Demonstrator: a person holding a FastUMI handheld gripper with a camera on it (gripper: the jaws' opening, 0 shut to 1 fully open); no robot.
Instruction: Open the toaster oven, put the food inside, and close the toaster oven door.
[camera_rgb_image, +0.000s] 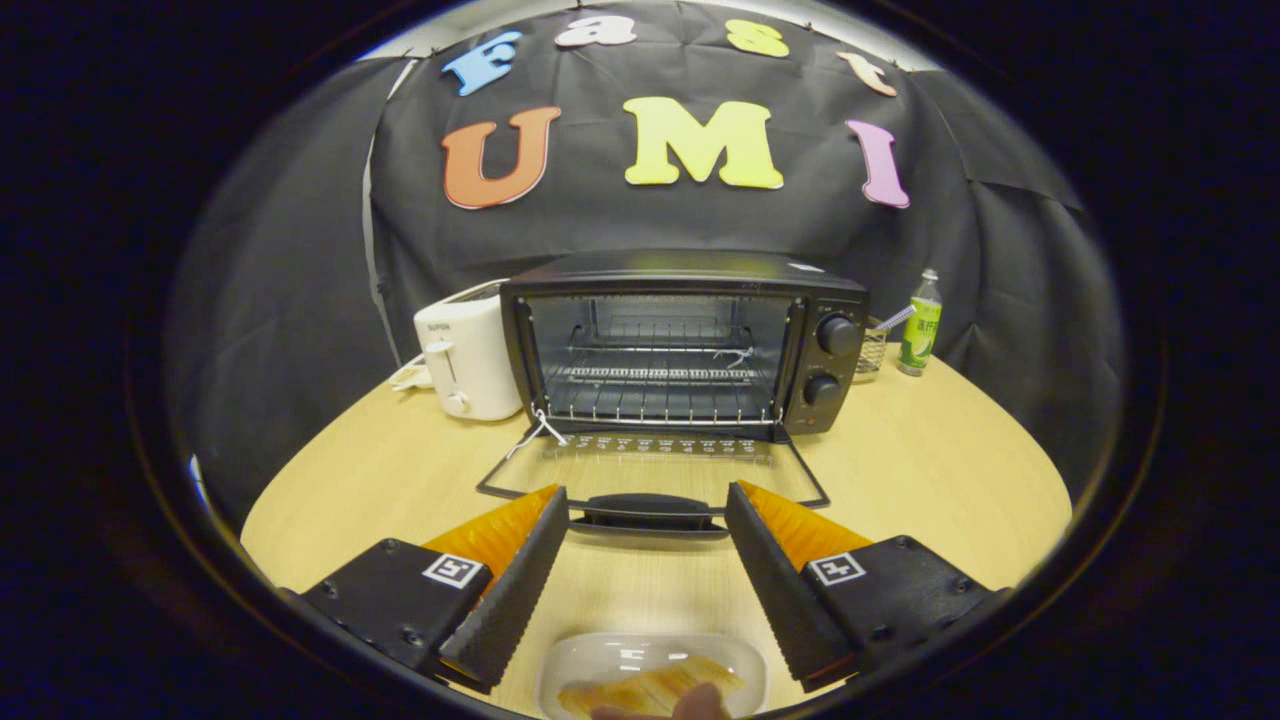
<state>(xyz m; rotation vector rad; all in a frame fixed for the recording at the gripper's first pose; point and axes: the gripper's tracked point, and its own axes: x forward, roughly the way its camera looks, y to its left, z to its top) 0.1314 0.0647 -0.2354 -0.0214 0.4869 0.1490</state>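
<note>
A black toaster oven (690, 335) stands at the back of the wooden table with its glass door (655, 470) folded down flat toward me, wire racks showing inside. The door's handle (648, 510) lies just beyond my fingertips. My gripper (647, 512) is open, its fingers spread wide with nothing between them. Below and between the fingers sits a clear plastic tray (600, 655) holding a piece of golden toast (650, 688). A fingertip of a person's hand (690, 708) touches the near side of the toast.
A white pop-up toaster (468, 355) stands left of the oven. Right of the oven are a small wire basket (872, 350) and a green bottle (921, 325). The round wooden table (950, 470) has bare room on both sides of the door.
</note>
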